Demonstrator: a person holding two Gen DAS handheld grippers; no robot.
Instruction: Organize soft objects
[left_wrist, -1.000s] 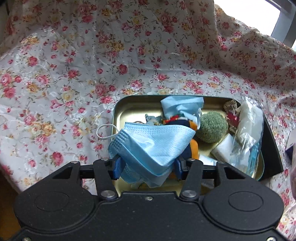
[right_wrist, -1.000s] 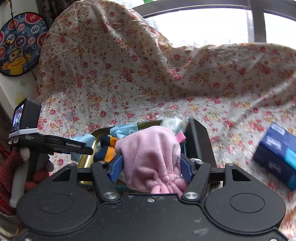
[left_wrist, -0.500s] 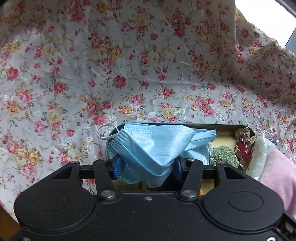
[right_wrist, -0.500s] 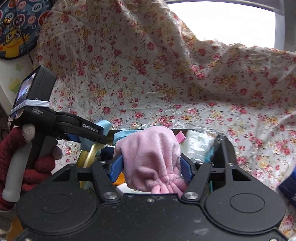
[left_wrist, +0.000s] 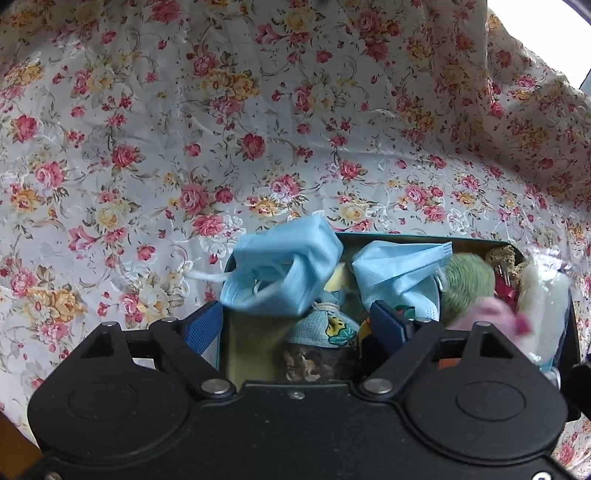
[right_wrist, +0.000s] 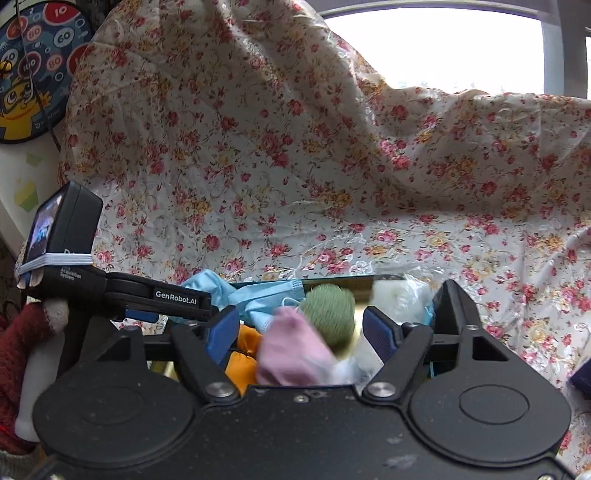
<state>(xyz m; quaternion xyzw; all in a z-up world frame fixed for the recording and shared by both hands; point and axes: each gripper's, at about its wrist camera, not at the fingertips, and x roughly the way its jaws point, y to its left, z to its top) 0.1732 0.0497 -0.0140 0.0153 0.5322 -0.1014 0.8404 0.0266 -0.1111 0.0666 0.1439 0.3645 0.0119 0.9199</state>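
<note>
Both grippers' jaws have just been opening: the left gripper (left_wrist: 295, 325) gapes over the crumpled pale-blue pleated face mask (left_wrist: 282, 271), which straddles the gold metal tin's rim (left_wrist: 480, 240) and could slide onto the flowered cloth (left_wrist: 147, 147). The right gripper (right_wrist: 301, 332) stands wide, with the fuzzy pink fabric pouch (right_wrist: 291, 354) loose over the tin (blurry, might bounce out).

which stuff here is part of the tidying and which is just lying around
Job: blue mask, pink cloth, tin, left gripper, right gripper (both have just been opening, nothing gripped).
Lying about: dartboard, floral cloth.
</note>
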